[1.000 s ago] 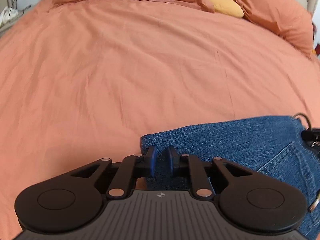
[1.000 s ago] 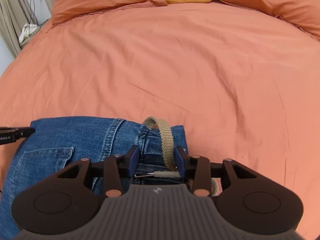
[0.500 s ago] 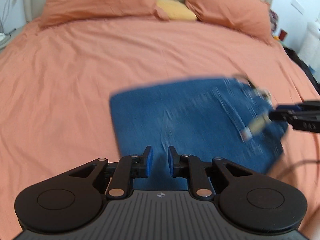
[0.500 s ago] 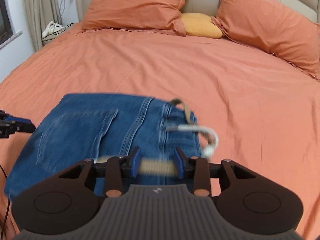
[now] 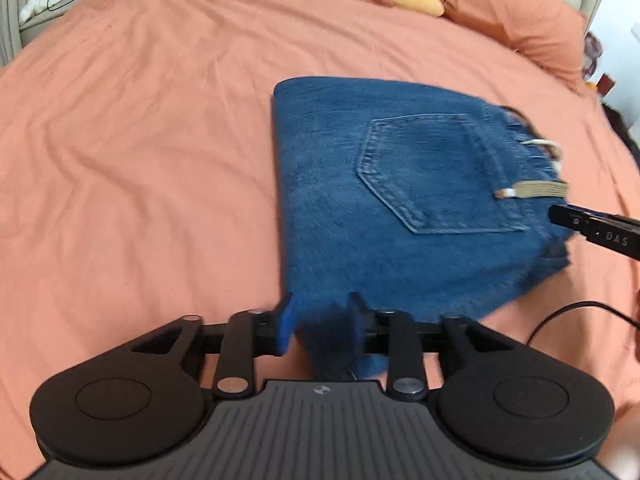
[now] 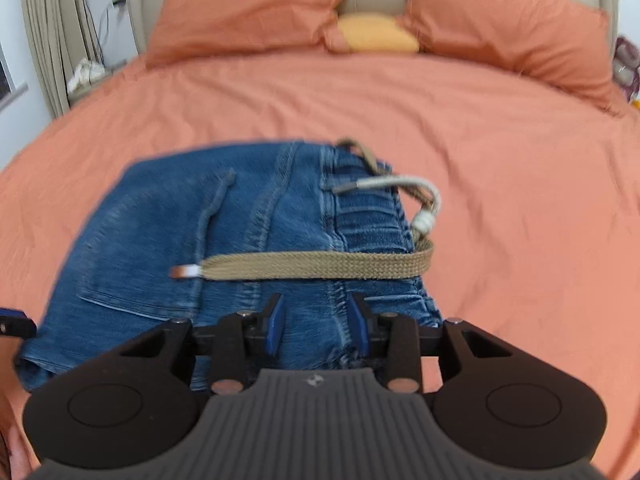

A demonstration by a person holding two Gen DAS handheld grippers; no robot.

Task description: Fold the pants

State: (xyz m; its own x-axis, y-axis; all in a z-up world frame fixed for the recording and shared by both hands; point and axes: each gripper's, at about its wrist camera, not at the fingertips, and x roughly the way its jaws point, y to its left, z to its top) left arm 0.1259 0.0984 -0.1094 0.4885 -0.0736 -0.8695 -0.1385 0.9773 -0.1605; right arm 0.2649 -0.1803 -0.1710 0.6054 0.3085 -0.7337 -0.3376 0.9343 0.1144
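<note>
Folded blue jeans (image 5: pixel 400 184) lie on the orange bed, back pocket up, with a tan woven belt (image 6: pixel 320 266) and metal buckle (image 6: pixel 424 208) across the waistband. My left gripper (image 5: pixel 320 322) is open at the jeans' near left corner, with denim between its blue pads. My right gripper (image 6: pixel 316 318) is open over the near edge of the waistband (image 6: pixel 372 216); its tip shows at the right of the left wrist view (image 5: pixel 592 230). The jeans also show in the right wrist view (image 6: pixel 248 224).
The orange bedspread (image 5: pixel 140 140) stretches around the jeans. Orange pillows (image 6: pixel 248 12) and a yellow cushion (image 6: pixel 376 34) lie at the headboard. A black cable (image 5: pixel 576 312) lies at the right. A nightstand with cords (image 6: pixel 86 74) stands at the left.
Both grippers pulled back from the bed, so more of the jeans shows. Both sets of jaws have opened wider. The belt end now lies flat across the denim.
</note>
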